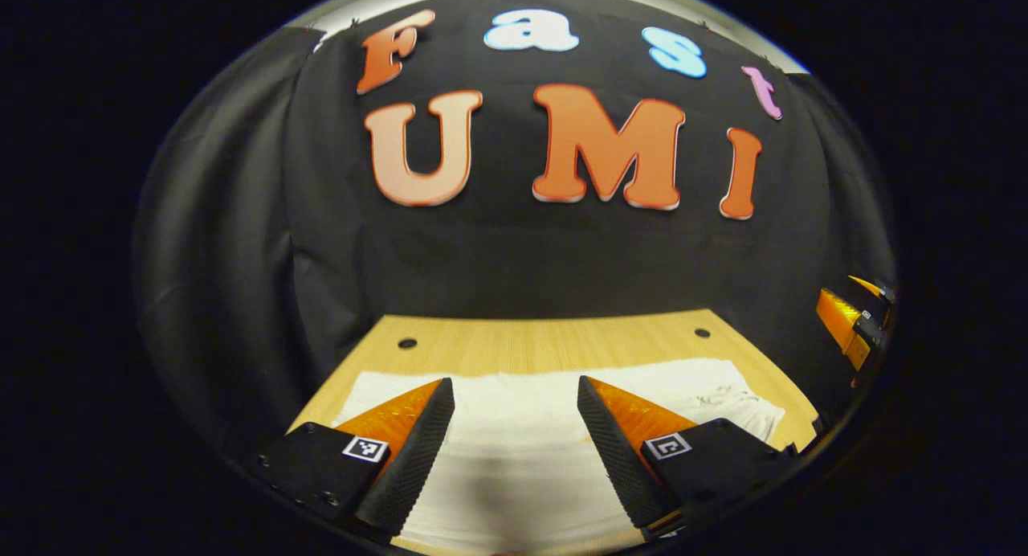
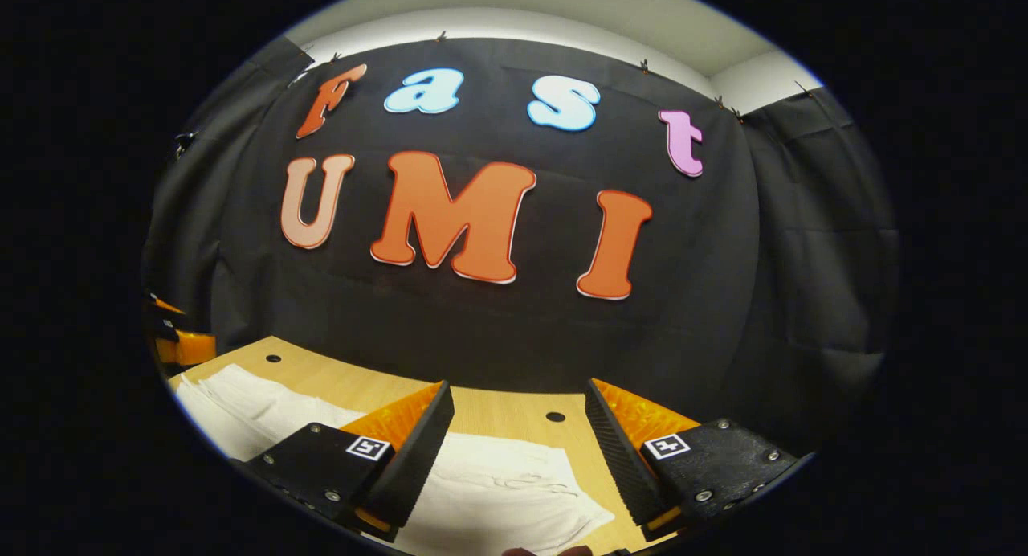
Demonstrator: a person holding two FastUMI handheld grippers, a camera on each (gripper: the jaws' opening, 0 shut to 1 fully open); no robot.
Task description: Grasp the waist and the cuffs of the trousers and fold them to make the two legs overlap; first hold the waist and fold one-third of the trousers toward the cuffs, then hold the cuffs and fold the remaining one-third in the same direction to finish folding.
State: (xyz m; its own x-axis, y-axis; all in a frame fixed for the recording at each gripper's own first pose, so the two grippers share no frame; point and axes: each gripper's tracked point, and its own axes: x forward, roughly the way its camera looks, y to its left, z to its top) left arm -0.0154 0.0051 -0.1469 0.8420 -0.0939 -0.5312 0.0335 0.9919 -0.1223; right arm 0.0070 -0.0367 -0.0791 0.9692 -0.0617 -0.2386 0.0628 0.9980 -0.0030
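The white trousers (image 1: 514, 427) are lying flat on the table (image 1: 546, 339), stretching toward twelve o'clock under the left gripper (image 1: 516, 395), whose fingers are standing spread. The right gripper (image 2: 518, 403) is also hanging spread, with what is probably the waist end sitting toward seven o'clock.

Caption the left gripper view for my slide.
Open left gripper poised over white trousers lying on the table.

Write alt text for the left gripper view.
White trousers lie flat on a wooden table, with the left claw open above them, fingers spread apart and touching nothing. The right claw shows at the right edge, before a black cloth wall.
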